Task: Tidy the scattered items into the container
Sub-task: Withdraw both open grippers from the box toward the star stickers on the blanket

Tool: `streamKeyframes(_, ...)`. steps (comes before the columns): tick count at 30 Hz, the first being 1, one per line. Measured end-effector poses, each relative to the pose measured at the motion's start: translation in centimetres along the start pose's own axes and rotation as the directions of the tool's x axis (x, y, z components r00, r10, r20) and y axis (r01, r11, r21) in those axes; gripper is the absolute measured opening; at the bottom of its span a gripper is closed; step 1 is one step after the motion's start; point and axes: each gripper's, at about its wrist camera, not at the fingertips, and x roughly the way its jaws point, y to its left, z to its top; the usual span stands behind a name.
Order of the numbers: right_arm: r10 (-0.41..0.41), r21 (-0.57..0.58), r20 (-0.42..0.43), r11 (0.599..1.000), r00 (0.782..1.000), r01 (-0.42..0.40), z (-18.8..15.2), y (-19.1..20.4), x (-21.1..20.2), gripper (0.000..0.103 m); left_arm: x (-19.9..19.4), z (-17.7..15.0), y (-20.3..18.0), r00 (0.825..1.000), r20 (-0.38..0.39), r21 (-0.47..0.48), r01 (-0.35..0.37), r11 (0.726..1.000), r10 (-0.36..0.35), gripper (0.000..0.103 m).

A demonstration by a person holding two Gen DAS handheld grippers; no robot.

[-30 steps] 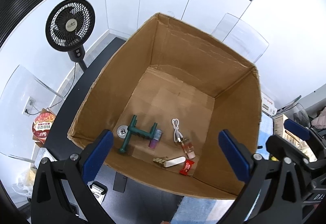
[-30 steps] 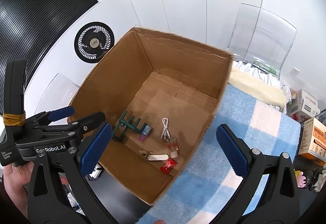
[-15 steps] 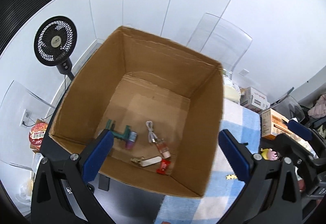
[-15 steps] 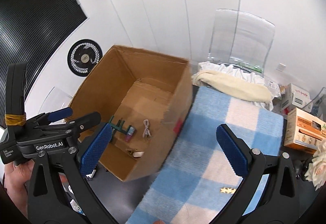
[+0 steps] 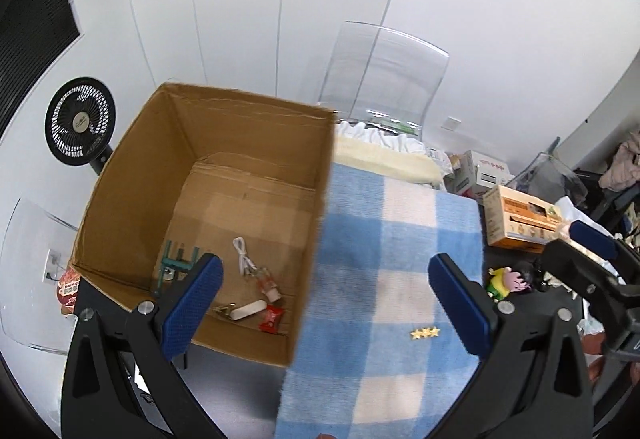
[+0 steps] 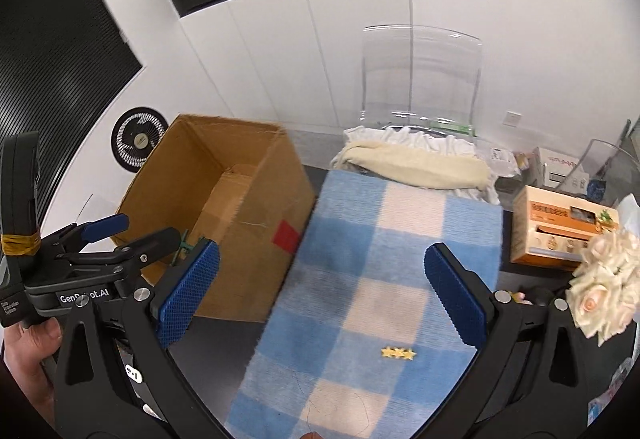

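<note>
Blue-padded left claw (image 5: pixel 326 299): spread wide, empty.
Right claw (image 6: pixel 320 293): spread wide, empty.
Cardboard box (image 5: pixel 132 163): held cable (image 5: pixel 243 258), red packet (image 5: pixel 272 318).
Gold star clip (image 6: pixel 398 352): on checked cloth (image 6: pixel 360 303).

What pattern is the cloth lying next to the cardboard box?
The cloth has a blue and cream check, clearest in the right wrist view.

The cardboard box (image 5: pixel 224 175) stands left of the checked cloth (image 5: pixel 384 279), touching its edge. A cable (image 5: pixel 242 255), a rack (image 5: pixel 176 265) and a sachet (image 5: pixel 272 316) lie in the box. A star clip (image 6: pixel 398 352) lies on the cloth; a chair (image 6: pixel 420 79) stands behind.
</note>
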Motion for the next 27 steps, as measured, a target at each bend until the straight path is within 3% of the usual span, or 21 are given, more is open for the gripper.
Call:
streamKeyframes(15, -0.051, 0.050, -0.002, 0.997, 0.999, 0.051, -2.9, -6.8, -3.6, 0.103, -0.7, -2.1, -8.0, 1.000, -0.001, 0.076, 0.021, 0.997, -0.021, 0.102)
streamKeyframes(27, -0.081, 0.071, -0.039, 0.994, 0.996, 0.084, -5.5, -11.3, -4.2, 0.103, 1.7, -4.9, -11.7, 0.998, -0.054, 0.098, 0.021, 0.995, -0.016, 0.102)
